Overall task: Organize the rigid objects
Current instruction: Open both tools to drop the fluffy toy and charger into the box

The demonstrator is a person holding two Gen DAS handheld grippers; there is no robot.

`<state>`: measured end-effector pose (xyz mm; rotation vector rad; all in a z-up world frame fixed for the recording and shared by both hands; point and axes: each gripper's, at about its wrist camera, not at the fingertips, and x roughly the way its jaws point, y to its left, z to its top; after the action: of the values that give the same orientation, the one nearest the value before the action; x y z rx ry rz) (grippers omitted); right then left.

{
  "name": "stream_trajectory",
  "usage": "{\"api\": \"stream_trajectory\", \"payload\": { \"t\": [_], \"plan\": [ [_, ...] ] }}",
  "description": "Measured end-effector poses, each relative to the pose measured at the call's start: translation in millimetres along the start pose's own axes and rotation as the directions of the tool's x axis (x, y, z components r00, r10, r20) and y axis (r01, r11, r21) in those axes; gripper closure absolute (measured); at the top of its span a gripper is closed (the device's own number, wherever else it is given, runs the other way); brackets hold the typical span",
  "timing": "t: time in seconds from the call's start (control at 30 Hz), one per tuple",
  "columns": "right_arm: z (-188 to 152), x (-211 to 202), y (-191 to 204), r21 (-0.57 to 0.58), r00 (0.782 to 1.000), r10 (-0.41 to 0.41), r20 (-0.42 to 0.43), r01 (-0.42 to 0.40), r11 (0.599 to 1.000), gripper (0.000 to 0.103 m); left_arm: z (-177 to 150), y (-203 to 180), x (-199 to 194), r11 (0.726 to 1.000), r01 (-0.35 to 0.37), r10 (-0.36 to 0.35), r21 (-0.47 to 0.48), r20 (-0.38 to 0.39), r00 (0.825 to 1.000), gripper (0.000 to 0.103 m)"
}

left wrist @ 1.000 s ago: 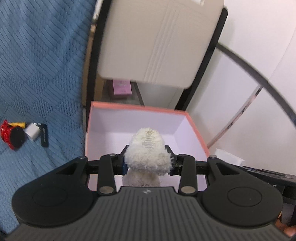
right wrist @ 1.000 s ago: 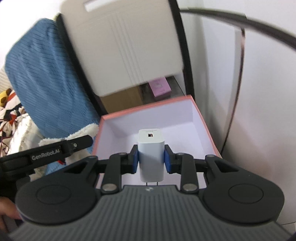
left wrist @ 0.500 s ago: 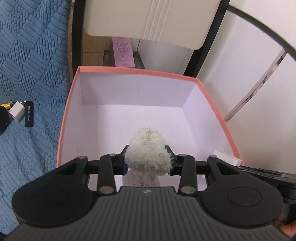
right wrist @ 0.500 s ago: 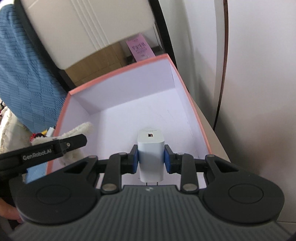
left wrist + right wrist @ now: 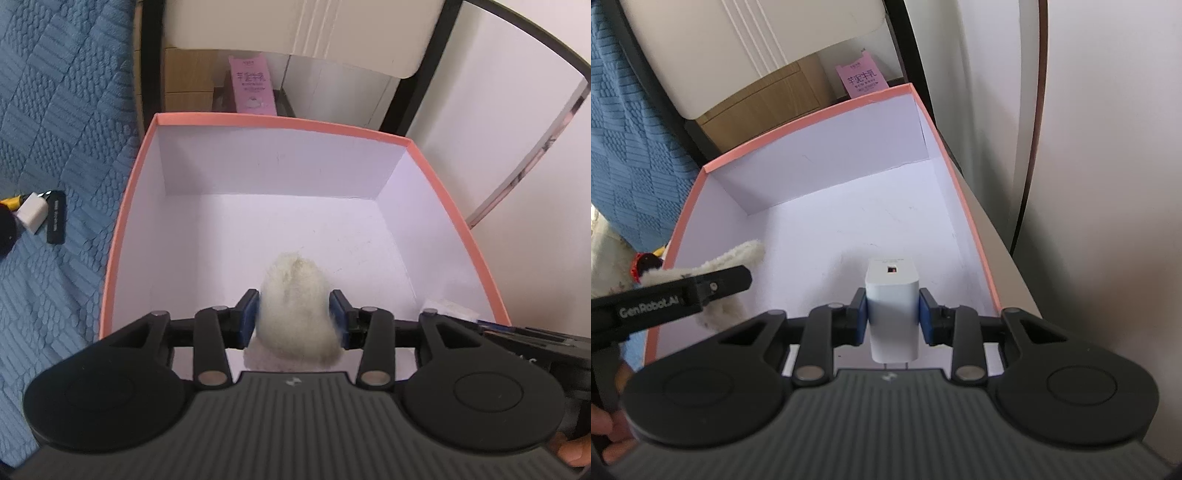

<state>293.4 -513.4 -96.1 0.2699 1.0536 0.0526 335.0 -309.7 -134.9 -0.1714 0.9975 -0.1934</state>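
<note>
My left gripper [image 5: 294,319] is shut on a fluffy white plush toy [image 5: 295,306] and holds it over the near part of an open pink box [image 5: 280,123] with a white inside. My right gripper [image 5: 892,317] is shut on a white charger plug [image 5: 892,302], prongs towards the camera, over the same box [image 5: 812,114] at its near right. The left gripper with the plush [image 5: 731,258] shows at the left of the right wrist view. The box holds nothing else that I can see.
A blue quilted cover [image 5: 55,147] lies left of the box, with a white adapter [image 5: 33,212], a black stick [image 5: 56,216] and a dark round thing at its edge. A pink carton [image 5: 253,88] and a chair back [image 5: 295,26] stand behind. A white wall is on the right.
Both grippers have moved forward and down over the box with their loads. The box now fills more of both views.
</note>
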Motion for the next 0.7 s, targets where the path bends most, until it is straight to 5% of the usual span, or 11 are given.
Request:
{"api": "stream_trajectory", "payload": {
  "t": [0.7],
  "plan": [
    [-4,-85,42,-0.038,0.992,-0.007,0.125,0.012,0.999,0.069,10,12,-112,0.996,0.090,-0.090,0.012,0.145,0.985,0.055]
  ]
}}
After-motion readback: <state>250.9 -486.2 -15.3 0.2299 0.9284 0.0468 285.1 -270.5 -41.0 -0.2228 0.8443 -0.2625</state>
